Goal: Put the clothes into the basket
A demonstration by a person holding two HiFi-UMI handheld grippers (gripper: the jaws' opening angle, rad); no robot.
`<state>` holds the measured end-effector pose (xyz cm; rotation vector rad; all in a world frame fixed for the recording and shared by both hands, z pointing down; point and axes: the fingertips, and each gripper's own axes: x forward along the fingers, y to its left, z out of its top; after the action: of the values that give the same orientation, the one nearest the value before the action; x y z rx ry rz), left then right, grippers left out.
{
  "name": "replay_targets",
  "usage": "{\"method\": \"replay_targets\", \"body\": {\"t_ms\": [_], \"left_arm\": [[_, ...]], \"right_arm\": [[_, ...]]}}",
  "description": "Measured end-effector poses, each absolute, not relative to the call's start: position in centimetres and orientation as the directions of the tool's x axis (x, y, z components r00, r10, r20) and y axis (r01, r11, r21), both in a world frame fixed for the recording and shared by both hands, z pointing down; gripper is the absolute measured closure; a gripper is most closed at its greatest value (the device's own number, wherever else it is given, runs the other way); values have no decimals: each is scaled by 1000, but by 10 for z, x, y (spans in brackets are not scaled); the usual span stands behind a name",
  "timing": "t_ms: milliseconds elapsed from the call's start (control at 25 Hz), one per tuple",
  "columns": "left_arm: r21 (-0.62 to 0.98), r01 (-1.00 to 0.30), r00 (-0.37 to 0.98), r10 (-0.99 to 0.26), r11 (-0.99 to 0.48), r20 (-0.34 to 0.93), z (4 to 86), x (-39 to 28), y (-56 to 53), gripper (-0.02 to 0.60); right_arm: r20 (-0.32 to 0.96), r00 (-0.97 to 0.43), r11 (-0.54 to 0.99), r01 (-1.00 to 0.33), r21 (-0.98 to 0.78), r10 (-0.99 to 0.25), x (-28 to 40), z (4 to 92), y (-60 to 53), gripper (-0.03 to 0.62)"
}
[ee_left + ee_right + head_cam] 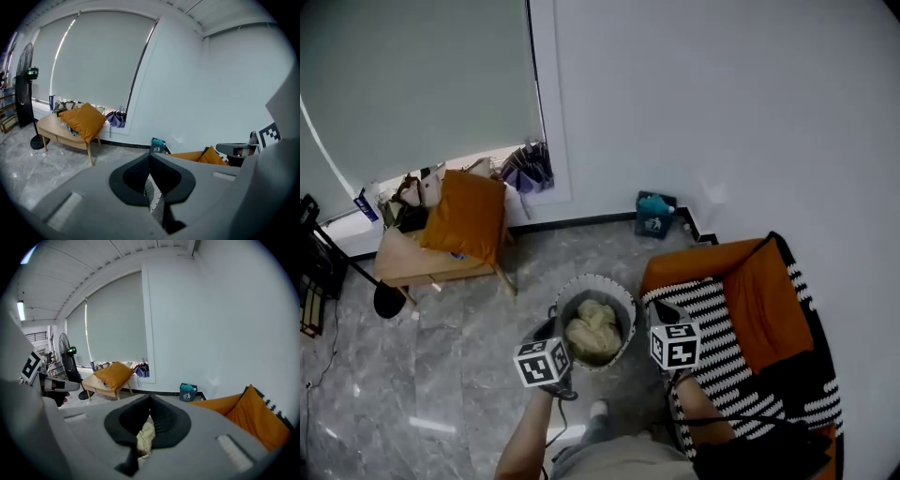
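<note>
Cream clothes (592, 330) lie in the basket (626, 302); left gripper (150, 156) and right gripper (150, 399) flank it, fingers pressed together, empty.

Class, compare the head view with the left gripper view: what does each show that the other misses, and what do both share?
Only the head view shows the cream clothes, lying in the round basket. Only the left gripper view shows the ceiling and the left gripper close up, jaws together. Both show the low wooden table bearing an orange cushion, the blue bin and the grey window blind.
</note>
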<state>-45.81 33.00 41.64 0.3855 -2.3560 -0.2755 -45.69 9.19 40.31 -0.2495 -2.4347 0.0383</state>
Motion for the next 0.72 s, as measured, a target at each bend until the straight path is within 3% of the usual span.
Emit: {"method": "replay_targets", "body": {"t_ms": [360, 720], "left_arm": [[297, -228, -729, -365, 927, 579, 386, -449, 308, 586], [303, -244, -735, -379, 921, 562, 376, -438, 290, 586]], "right_arm": [[596, -786, 987, 118, -112, 162, -438, 372, 61, 591], [570, -808, 987, 160, -35, 151, -428, 352, 56, 591]]}}
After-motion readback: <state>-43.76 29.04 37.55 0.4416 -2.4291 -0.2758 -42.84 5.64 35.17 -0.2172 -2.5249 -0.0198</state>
